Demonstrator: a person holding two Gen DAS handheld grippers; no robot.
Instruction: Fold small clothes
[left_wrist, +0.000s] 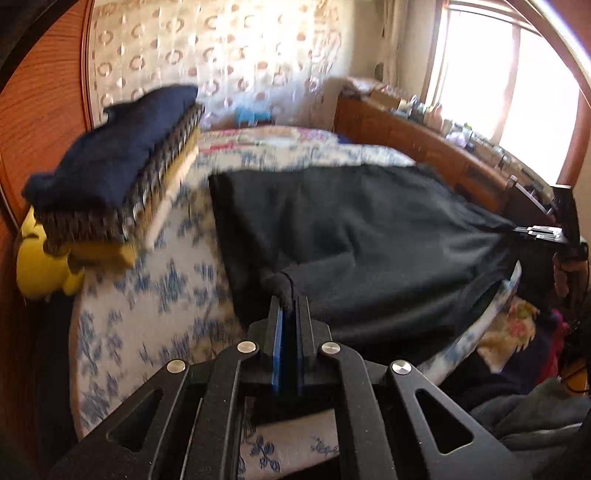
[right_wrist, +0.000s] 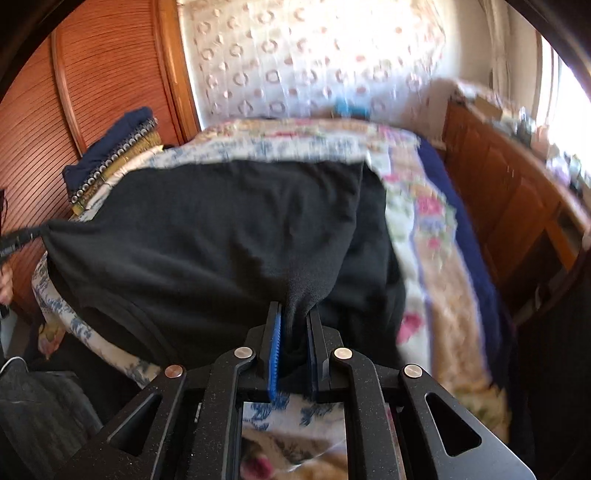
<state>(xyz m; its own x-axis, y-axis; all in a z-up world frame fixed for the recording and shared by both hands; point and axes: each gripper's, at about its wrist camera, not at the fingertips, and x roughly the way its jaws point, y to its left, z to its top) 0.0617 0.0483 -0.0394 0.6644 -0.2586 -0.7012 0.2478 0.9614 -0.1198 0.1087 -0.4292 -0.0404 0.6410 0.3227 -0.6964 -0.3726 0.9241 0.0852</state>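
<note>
Each hand-held gripper, left (left_wrist: 289, 306) and right (right_wrist: 295, 314), pinches a corner of the black garment (left_wrist: 369, 236) spread over the bed (left_wrist: 147, 314); the left holds only a thin tip, so a pull could slip it free; uneven tension would likely skew the fold.

Right tongs (right_wrist: 293, 317) pinch black garment (right_wrist: 207, 236) over bed (right_wrist: 424, 229).

No text, label or number can be read anywhere.

Black garment (left_wrist: 369, 236) on a blue-and-white floral bedspread (left_wrist: 155, 295); navy, seemingly checked and yellow folded stack (left_wrist: 110, 173).
</note>
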